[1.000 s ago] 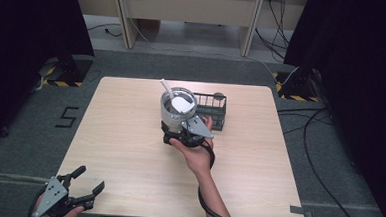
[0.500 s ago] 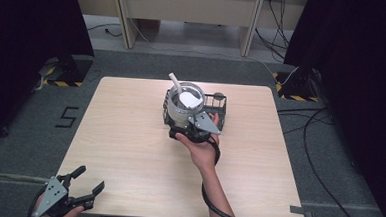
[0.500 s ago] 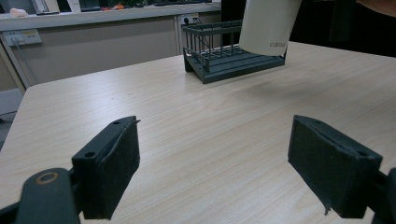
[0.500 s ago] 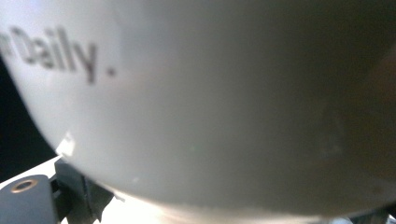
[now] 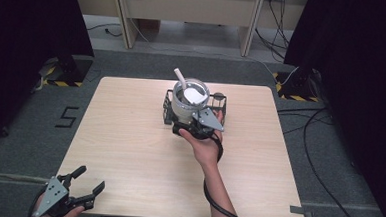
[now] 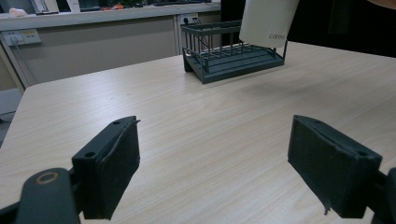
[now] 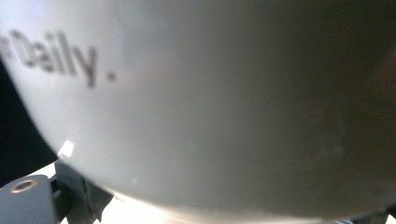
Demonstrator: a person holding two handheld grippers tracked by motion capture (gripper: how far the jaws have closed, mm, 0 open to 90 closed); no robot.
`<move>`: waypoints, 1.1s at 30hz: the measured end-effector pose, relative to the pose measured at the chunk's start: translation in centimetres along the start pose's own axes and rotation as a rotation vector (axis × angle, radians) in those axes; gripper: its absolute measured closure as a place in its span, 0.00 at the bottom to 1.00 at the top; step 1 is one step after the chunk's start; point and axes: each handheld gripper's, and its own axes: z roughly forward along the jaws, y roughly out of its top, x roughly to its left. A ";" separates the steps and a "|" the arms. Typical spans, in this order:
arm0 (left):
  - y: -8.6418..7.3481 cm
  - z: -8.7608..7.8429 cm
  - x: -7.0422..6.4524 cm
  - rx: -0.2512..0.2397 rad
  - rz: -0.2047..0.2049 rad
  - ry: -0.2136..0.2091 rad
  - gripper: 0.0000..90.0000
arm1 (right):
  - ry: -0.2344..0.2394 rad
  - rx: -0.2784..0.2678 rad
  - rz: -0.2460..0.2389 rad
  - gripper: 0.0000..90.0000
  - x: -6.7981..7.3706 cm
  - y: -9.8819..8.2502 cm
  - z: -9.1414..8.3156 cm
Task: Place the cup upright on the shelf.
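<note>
A white tumbler (image 5: 185,105) with a clear lid and a white straw (image 5: 178,77) is held a little tilted over a dark wire rack (image 5: 221,104) at the table's far middle. My right gripper (image 5: 198,127) is shut on the tumbler from the near side. In the right gripper view the tumbler's printed wall (image 7: 210,102) is pressed close, with one pad (image 7: 78,195) at the lower left. The left gripper view has the rack (image 6: 224,57) and the tumbler's base (image 6: 268,21) above its right end. My left gripper (image 5: 89,179) hangs open past the table's near left corner, its pads (image 6: 112,168) holding nothing.
The wooden table (image 5: 128,150) is bare apart from the rack. A cable (image 5: 223,205) trails from the right gripper along the forearm. Dark curtains stand on both sides, and a counter with sockets (image 6: 21,36) runs behind the table.
My right gripper has carried the tumbler away from the person and over the rack. The left gripper has stayed near the front left corner, still open.
</note>
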 end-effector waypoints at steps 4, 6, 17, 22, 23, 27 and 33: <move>0.0 0.0 0.1 0.000 -0.002 0.002 0.18 | -0.008 -0.001 0.000 0.11 -0.3 0.3 0.1; 0.0 0.0 0.1 0.000 -0.002 0.003 0.18 | -0.015 -0.002 0.004 0.11 -0.4 0.3 0.2; 0.0 0.0 0.1 0.000 -0.001 0.002 0.18 | -0.036 0.002 0.001 0.11 -1.4 0.9 0.2; 0.0 0.0 0.1 0.000 -0.001 0.003 0.18 | -0.047 -0.004 0.000 0.11 -1.8 1.3 0.2; 0.0 0.0 0.1 0.000 -0.002 0.003 0.18 | -0.049 -0.005 -0.002 0.11 -1.9 1.3 0.2; 0.0 0.0 0.1 0.000 -0.002 0.002 0.18 | -0.060 -0.006 -0.008 0.11 -2.2 1.7 0.2; 0.0 0.0 0.1 0.000 -0.003 0.002 0.18 | -0.070 -0.013 -0.005 0.11 -2.8 2.3 0.3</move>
